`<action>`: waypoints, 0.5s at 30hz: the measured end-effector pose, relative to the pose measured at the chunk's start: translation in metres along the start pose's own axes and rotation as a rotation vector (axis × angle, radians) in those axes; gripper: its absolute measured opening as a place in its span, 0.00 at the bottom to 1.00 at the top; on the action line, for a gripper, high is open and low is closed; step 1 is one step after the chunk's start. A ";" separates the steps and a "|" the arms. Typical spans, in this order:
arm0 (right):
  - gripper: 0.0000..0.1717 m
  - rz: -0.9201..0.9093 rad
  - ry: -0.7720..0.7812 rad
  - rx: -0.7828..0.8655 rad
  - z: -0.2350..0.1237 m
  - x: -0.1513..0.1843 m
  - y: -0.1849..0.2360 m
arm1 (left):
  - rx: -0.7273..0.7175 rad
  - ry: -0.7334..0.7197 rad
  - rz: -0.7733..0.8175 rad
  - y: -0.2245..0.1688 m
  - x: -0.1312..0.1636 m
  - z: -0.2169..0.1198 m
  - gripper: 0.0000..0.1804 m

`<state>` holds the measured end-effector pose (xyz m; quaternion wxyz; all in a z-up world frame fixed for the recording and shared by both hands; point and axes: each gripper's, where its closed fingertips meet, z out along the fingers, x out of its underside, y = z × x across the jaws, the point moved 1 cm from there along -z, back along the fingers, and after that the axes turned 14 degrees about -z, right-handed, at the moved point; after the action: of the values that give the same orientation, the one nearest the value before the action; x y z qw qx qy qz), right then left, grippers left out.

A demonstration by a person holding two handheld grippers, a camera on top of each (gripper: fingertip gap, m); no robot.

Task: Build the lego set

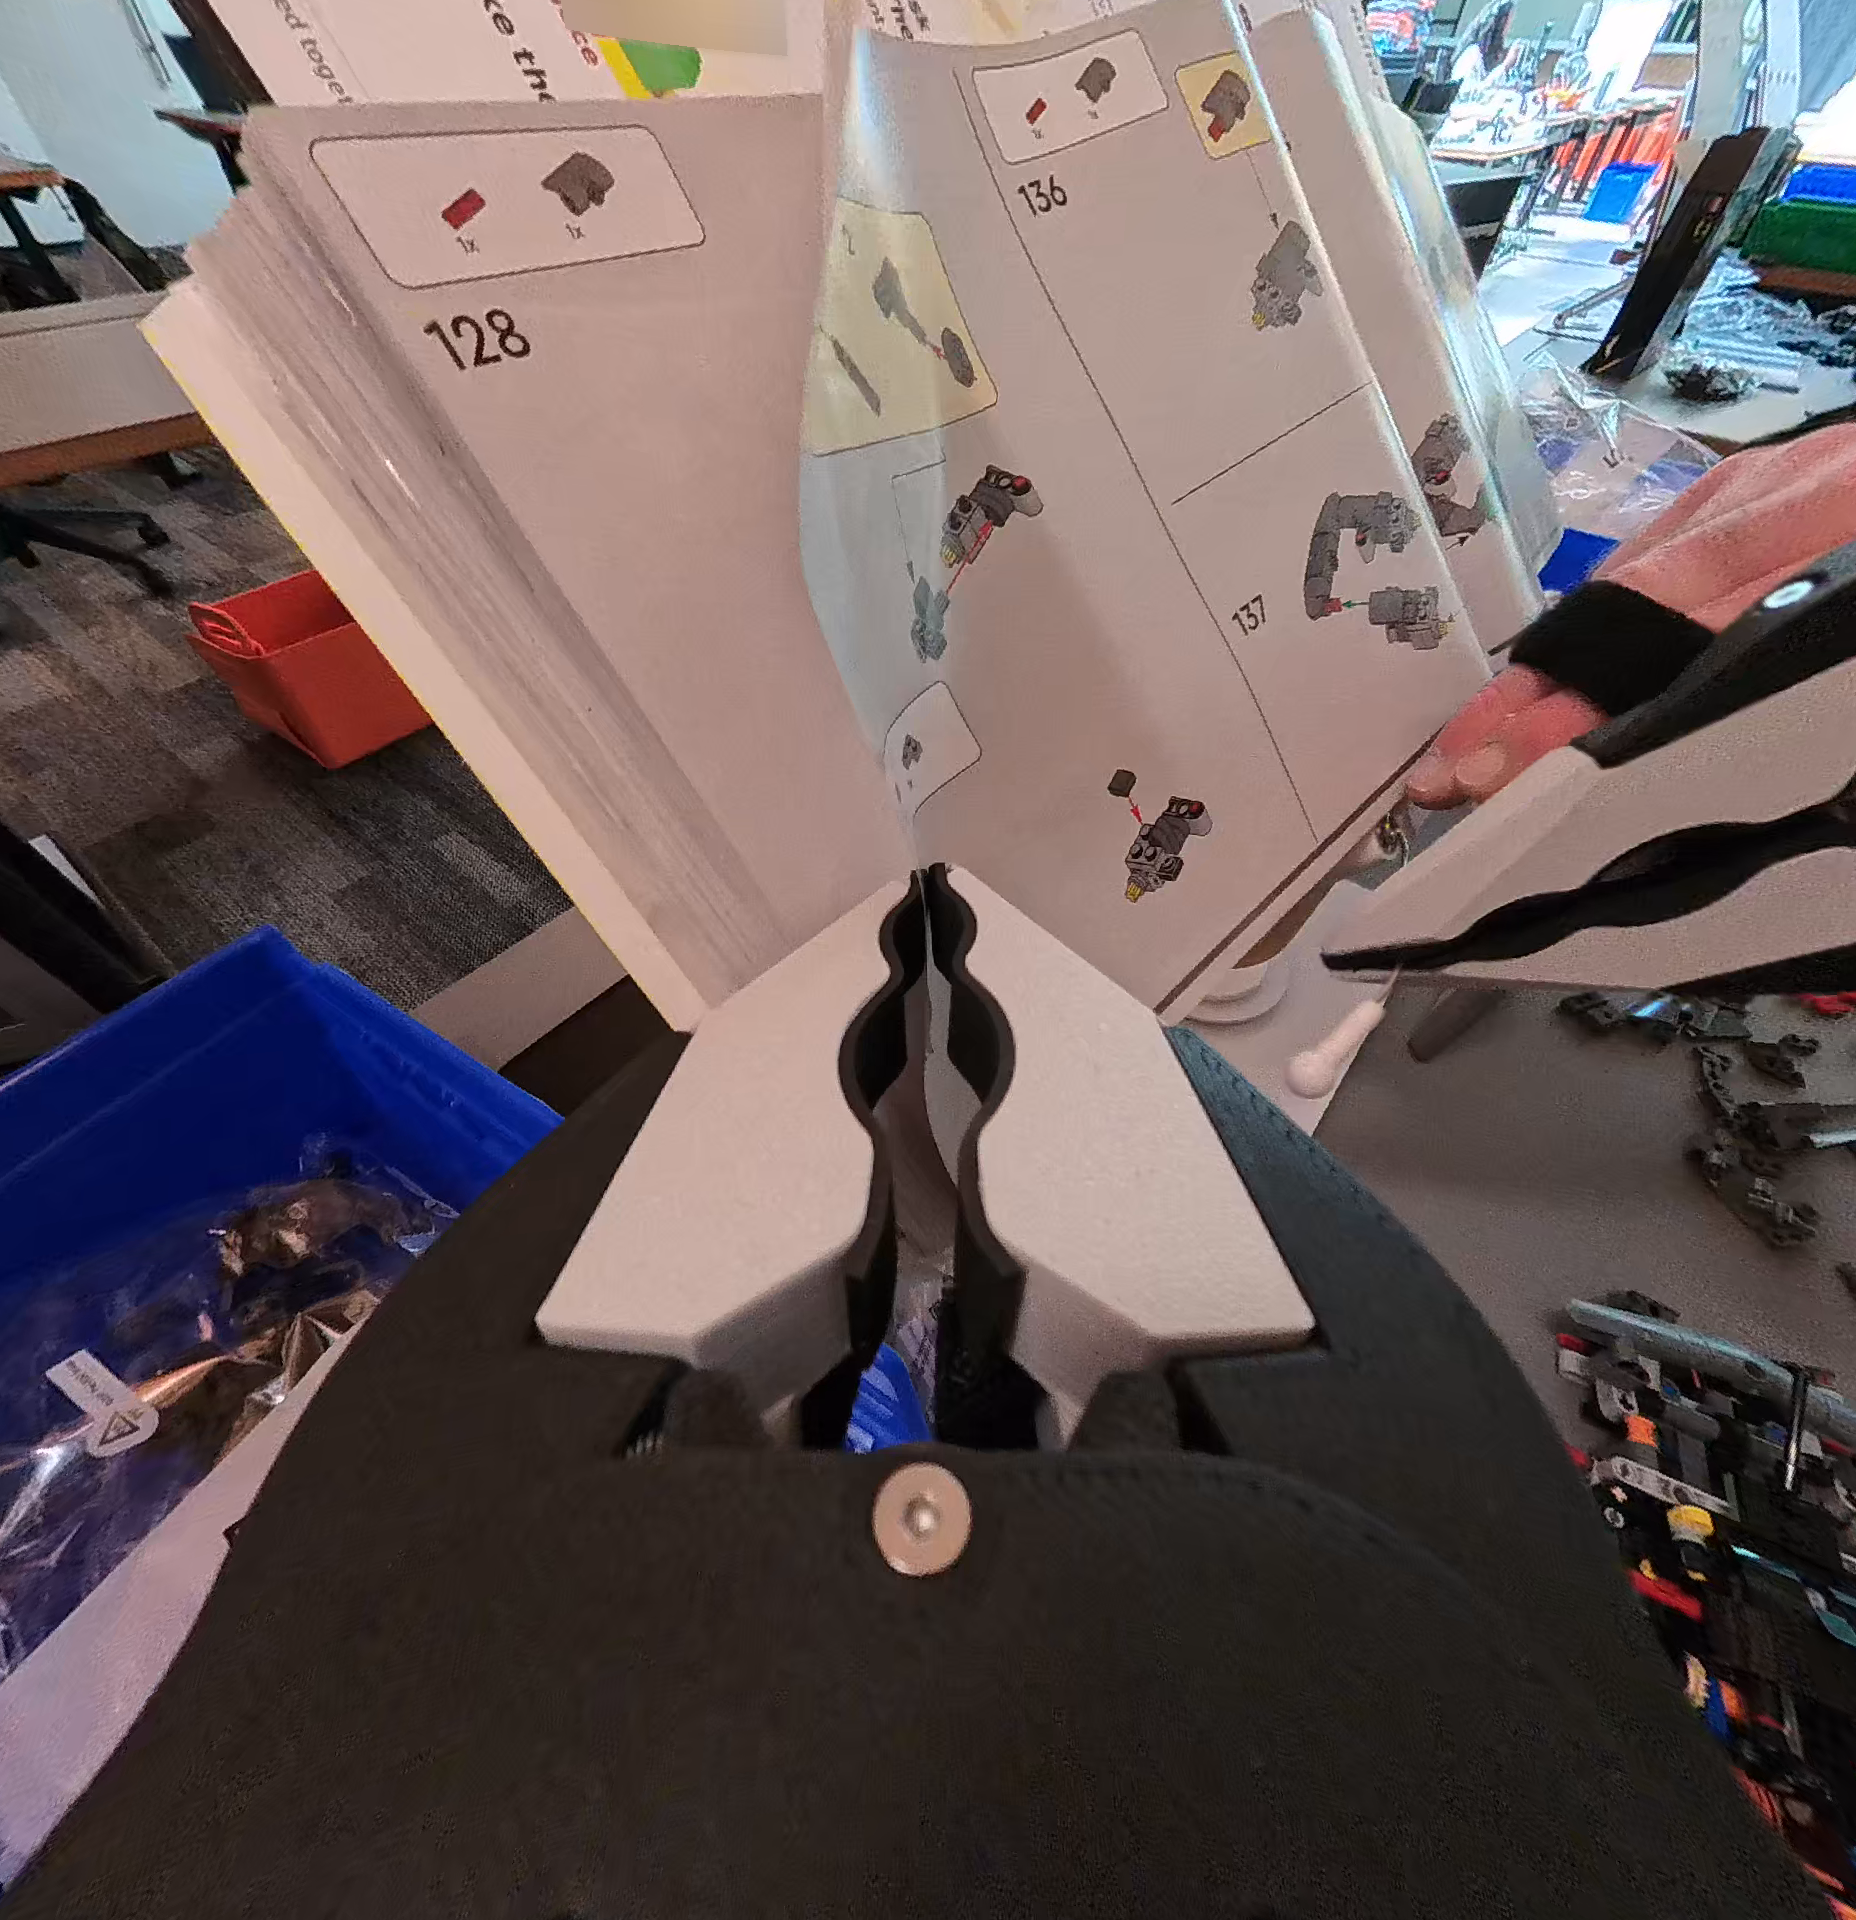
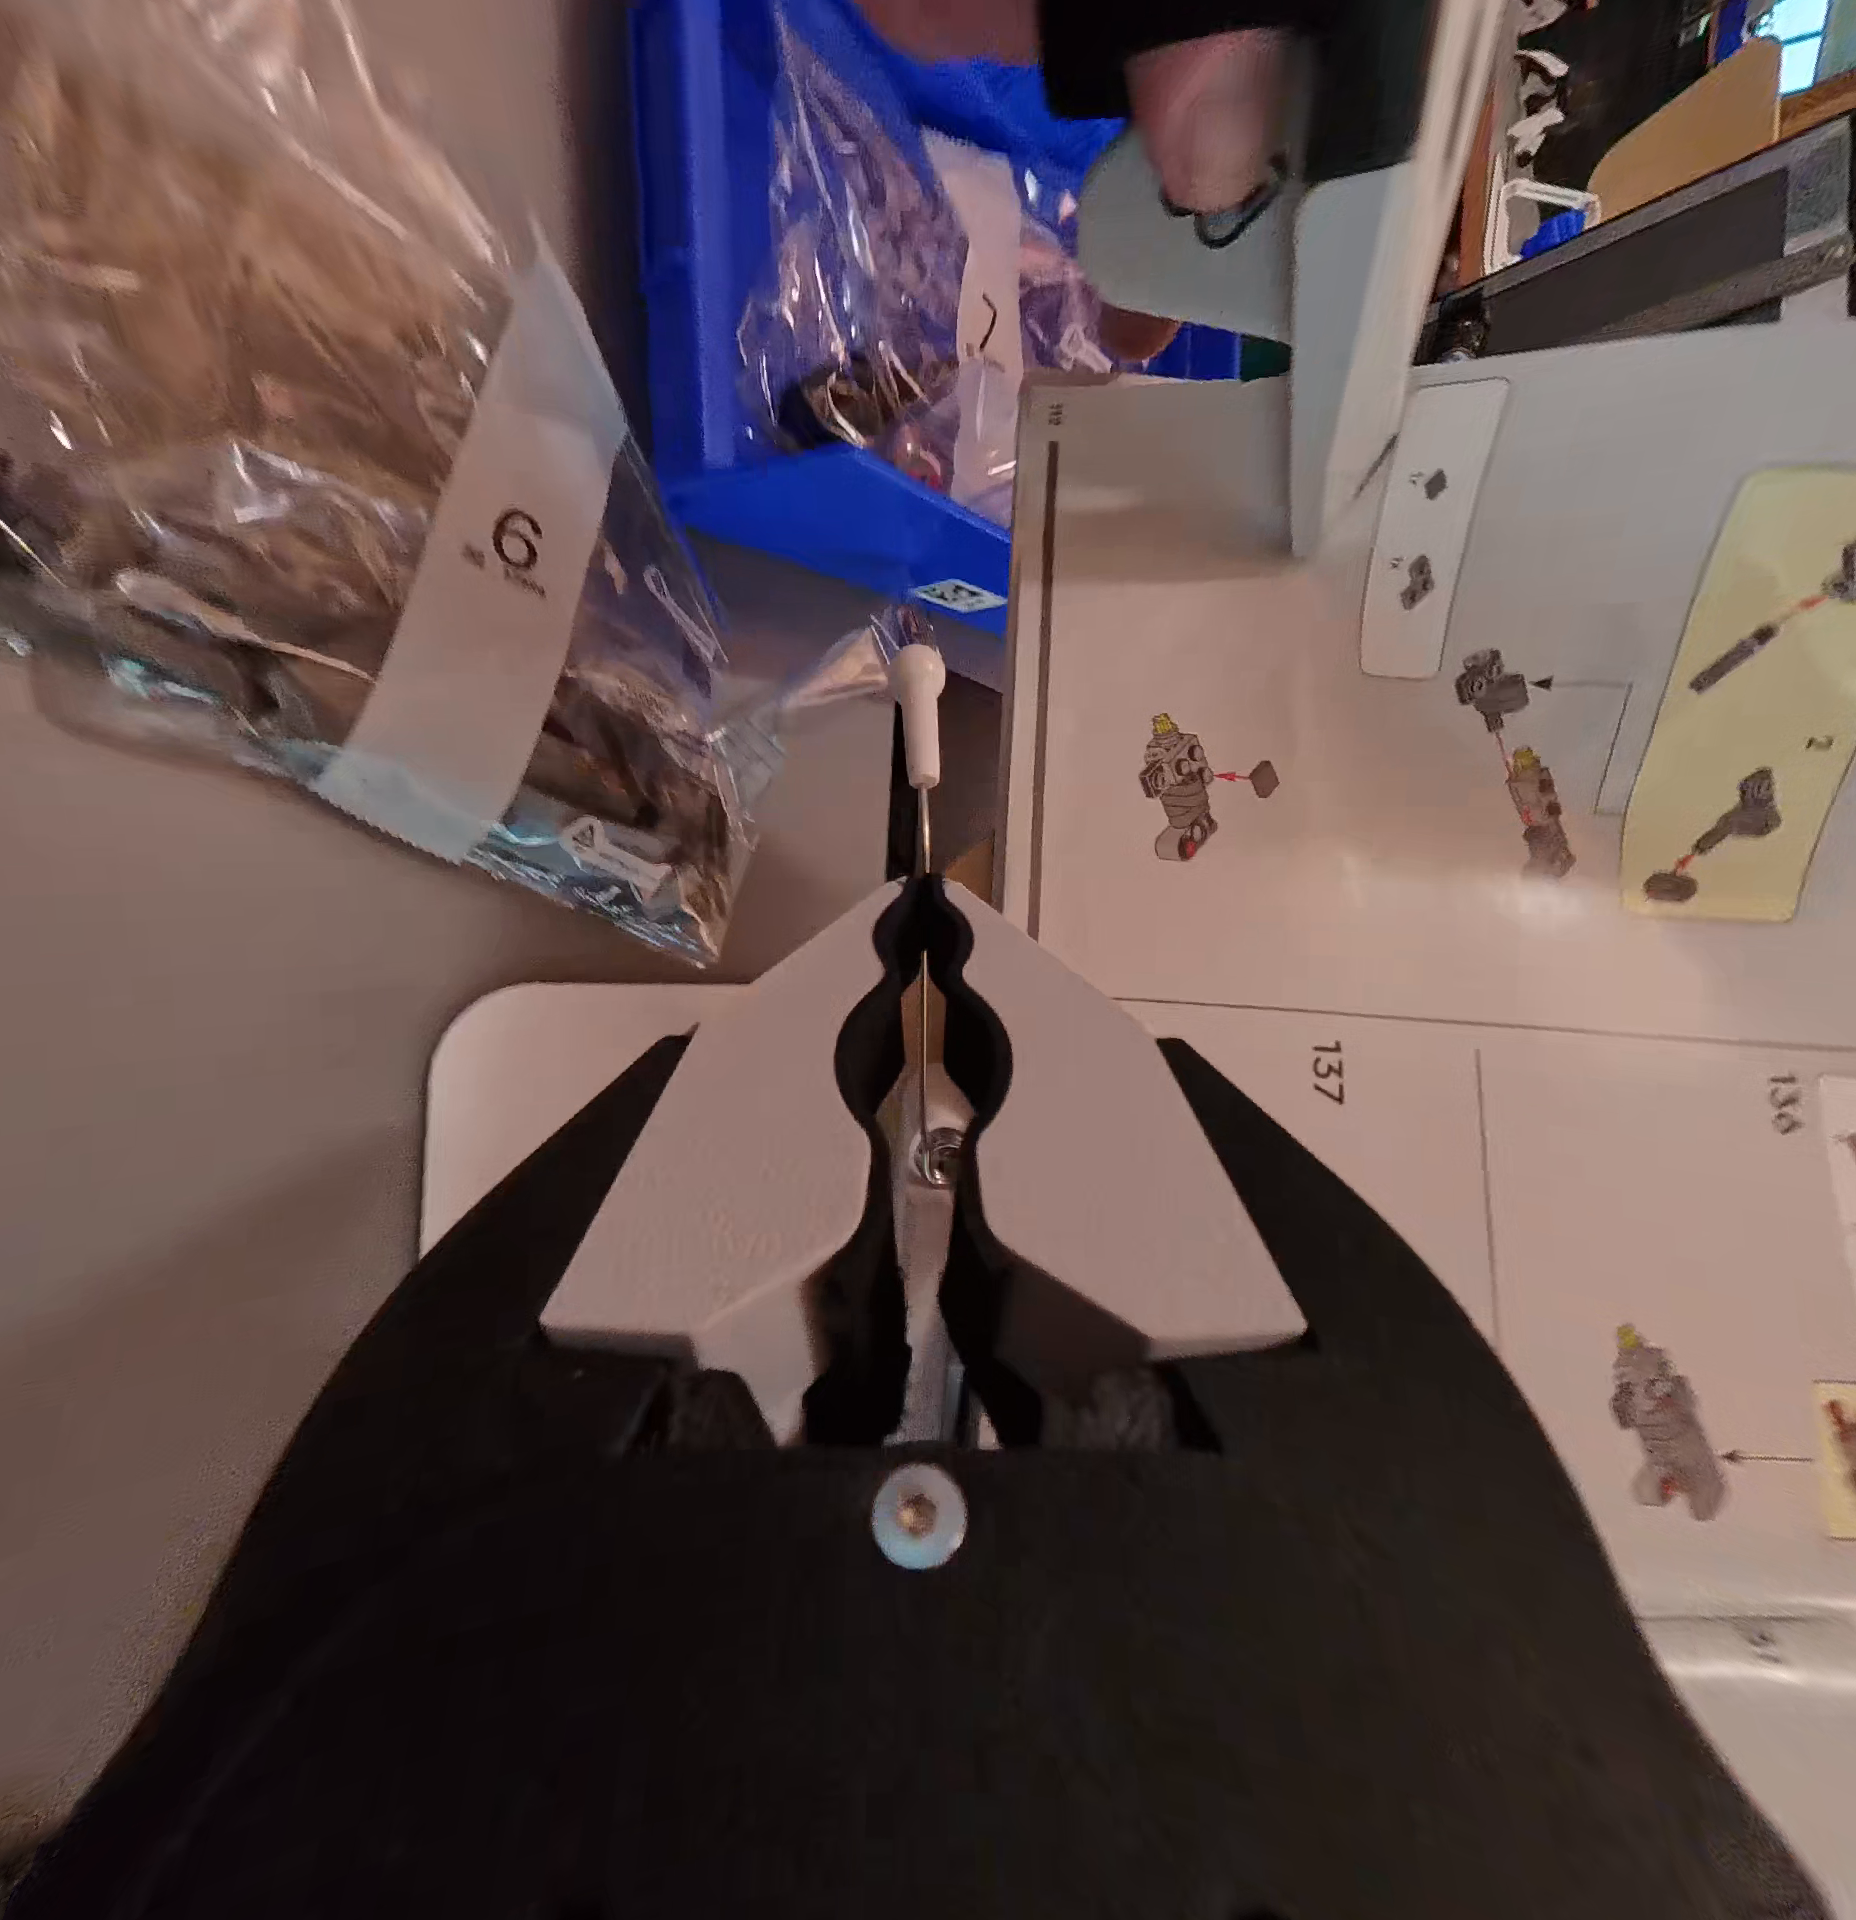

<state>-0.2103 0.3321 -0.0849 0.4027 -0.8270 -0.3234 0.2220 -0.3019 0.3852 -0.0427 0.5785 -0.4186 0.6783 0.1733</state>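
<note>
An open instruction booklet [image 1: 612, 468] stands upright on a white stand. My left gripper [image 1: 926, 878] is shut on the bottom edge of one thin page [image 1: 903, 520], which stands up between the two halves of the booklet. My right gripper [image 2: 924, 883] is shut on a thin metal wire arm with a white tip [image 2: 919, 717] at the foot of the stand. The right gripper [image 1: 1339, 961], held by a hand, also shows in the left wrist view, with the white tip [image 1: 1329, 1055] hanging below it. The right wrist view shows the booklet [image 2: 1267, 831] to the right of the wire.
A blue bin [image 1: 176, 1091] with clear bags of parts sits at the lower left, and a red bin [image 1: 300, 675] is on the floor. Loose dark bricks [image 1: 1755, 1143] and a part-built model [image 1: 1734, 1507] lie to the right. A clear bag of parts [image 2: 332, 623] lies by the blue bin [image 2: 799, 499].
</note>
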 end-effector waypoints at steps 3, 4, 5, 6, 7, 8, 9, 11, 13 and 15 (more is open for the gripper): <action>0.00 0.131 -0.074 -0.020 -0.003 -0.001 -0.003 | 0.002 0.003 -0.009 0.001 0.001 0.000 0.00; 0.00 0.184 -0.097 -0.020 -0.004 0.000 -0.006 | 0.005 0.003 -0.014 0.001 0.002 0.000 0.00; 0.00 0.240 -0.114 -0.014 -0.005 0.001 -0.010 | 0.007 0.005 -0.017 0.001 0.002 0.000 0.00; 0.00 0.298 -0.118 -0.003 -0.005 0.004 -0.015 | 0.006 0.009 -0.015 0.002 0.003 0.000 0.00; 0.00 0.346 -0.109 0.015 -0.004 0.008 -0.019 | 0.005 0.015 -0.010 0.001 0.003 0.000 0.00; 0.00 0.385 -0.087 0.043 -0.003 0.012 -0.025 | 0.004 0.020 -0.006 0.001 0.003 -0.001 0.00; 0.00 0.415 -0.058 0.088 -0.003 0.019 -0.031 | 0.000 0.026 -0.001 0.000 0.004 -0.001 0.00; 0.02 0.454 -0.005 0.178 -0.005 0.035 -0.040 | -0.012 0.030 0.001 0.001 0.004 0.000 0.00; 0.04 0.430 0.065 0.246 -0.007 0.048 -0.043 | -0.014 0.028 0.002 0.001 0.004 0.000 0.00; 0.08 0.387 0.121 0.309 -0.012 0.051 -0.046 | -0.022 0.026 -0.002 0.002 0.004 0.000 0.00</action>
<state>-0.1838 0.3843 -0.0466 0.4930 -0.8138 -0.0965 0.2921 -0.3032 0.3852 -0.0475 0.5654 -0.4278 0.6833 0.1746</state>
